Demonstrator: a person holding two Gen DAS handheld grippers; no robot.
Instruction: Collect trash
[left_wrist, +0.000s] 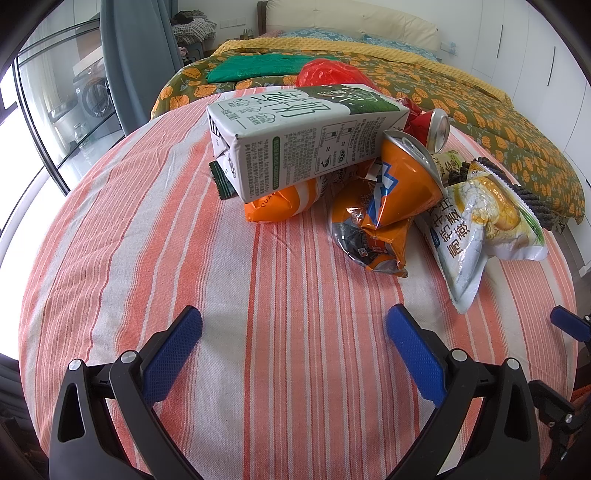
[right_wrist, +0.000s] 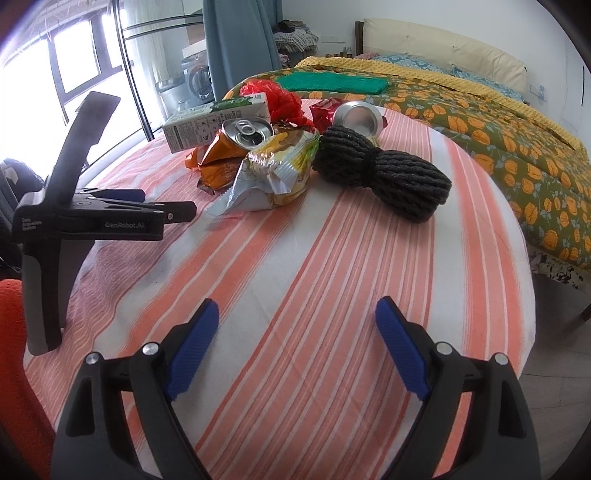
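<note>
Both tongs, left tongs and right tongs, gape empty over the striped cloth worktop; a boxy carton tops crinkled foil wrappers at upper centre.

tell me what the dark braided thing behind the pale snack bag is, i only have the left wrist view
Observer: It is a whole bundle of dark rope, tied round its middle, lying on the striped tablecloth right beside the snack bag.
Operator: is the right gripper holding anything
Observer: No. The right gripper is open, with only cloth between its fingers.
Operator: what's behind the rope
Observer: The red can lies on its side just behind it, a silver end facing the right wrist camera.
</note>
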